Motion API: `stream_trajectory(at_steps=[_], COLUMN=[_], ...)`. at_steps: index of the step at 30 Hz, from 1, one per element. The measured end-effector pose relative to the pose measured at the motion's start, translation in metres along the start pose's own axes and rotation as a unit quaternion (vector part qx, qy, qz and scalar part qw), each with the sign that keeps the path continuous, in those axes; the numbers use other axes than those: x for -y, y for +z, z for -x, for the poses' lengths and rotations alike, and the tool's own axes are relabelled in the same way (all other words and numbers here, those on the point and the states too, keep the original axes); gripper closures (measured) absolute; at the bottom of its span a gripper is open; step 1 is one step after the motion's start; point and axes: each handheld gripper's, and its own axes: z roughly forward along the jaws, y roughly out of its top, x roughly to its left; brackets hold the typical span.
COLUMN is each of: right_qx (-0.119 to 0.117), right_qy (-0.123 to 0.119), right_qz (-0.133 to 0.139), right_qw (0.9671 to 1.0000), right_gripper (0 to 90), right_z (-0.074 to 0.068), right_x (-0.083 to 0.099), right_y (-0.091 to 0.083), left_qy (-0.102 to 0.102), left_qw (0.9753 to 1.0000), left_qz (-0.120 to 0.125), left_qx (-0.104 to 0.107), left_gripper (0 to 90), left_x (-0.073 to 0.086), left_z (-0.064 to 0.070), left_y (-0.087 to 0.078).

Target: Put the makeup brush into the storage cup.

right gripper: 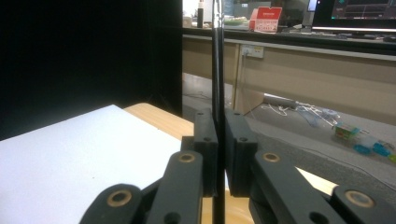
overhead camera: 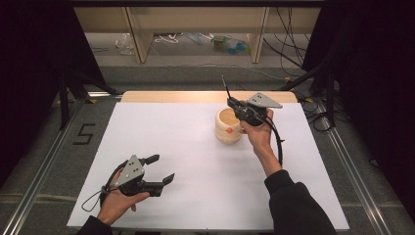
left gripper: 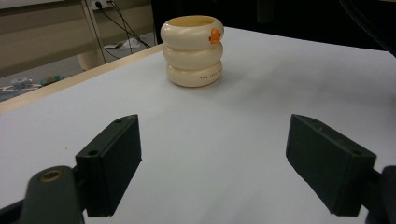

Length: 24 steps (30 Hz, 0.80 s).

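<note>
The left hand-held gripper [overhead camera: 164, 169] is held low at about 7 o'clock on the white bench [overhead camera: 195, 147], gripped by the person's left hand [overhead camera: 117, 203]. Its jaws are spread wide apart with nothing between them, and in the left gripper view [left gripper: 212, 163] bare white surface is seen in the gap.

Farther off, toward 1 o'clock, a cream cup [overhead camera: 228, 126] shaped like three stacked rings is stood upright on the bench; a small orange mark is seen on its top ring. In the left gripper view the cup [left gripper: 193, 51] is seen well beyond the jaws, near the far wooden edge.

The right hand-held gripper [overhead camera: 230, 101] is held by the right hand [overhead camera: 258, 132] just above the cup's far right rim. Its jaws are closed on a thin dark rod [overhead camera: 225, 87], which is seen rising upright between them in the right gripper view [right gripper: 217, 74]. Whether the rod's lower end reaches into the cup cannot be told.
</note>
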Motion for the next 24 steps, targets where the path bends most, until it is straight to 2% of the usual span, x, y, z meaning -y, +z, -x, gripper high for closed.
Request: stream_trajectory(at_steps=[7,12,13,15,20,22,24], right_qx=[0.002,0.009,0.012,0.012,0.012,0.013,0.014], right_qy=[-0.001,0.01,-0.001,0.015,0.023,0.017,0.026], right_qz=[-0.011,-0.014,-0.008,-0.012,-0.017,-0.018,-0.012], right_qw=[0.9999,0.9998,0.9999,0.9997,0.9995,0.9996,0.9995], right_gripper=[85.1,85.1,85.1,85.1,85.0,85.1,85.0], right_z=[0.003,0.005,0.006,0.006,0.009,0.01,0.01], right_x=[0.004,0.007,0.007,0.008,0.012,0.012,0.014], right_y=[0.005,0.007,0.008,0.009,0.011,0.011,0.012], left_qy=[0.006,0.006,0.006,0.006,0.006,0.008,0.008], left_qw=[1.0,1.0,1.0,1.0,1.0,0.9999,0.9999], left_qz=[-0.001,-0.004,-0.004,-0.004,-0.004,-0.01,-0.01], left_qx=[0.0,-0.001,-0.001,-0.001,-0.002,-0.002,-0.002], left_gripper=[18.3,18.3,18.4,18.3,18.4,18.4,18.4], left_x=[0.0,0.0,0.0,0.0,0.0,-0.001,-0.001], left_z=[0.0,0.001,0.001,0.001,0.001,0.001,0.001], left_y=[0.0,0.0,0.0,0.0,0.0,-0.001,-0.001])
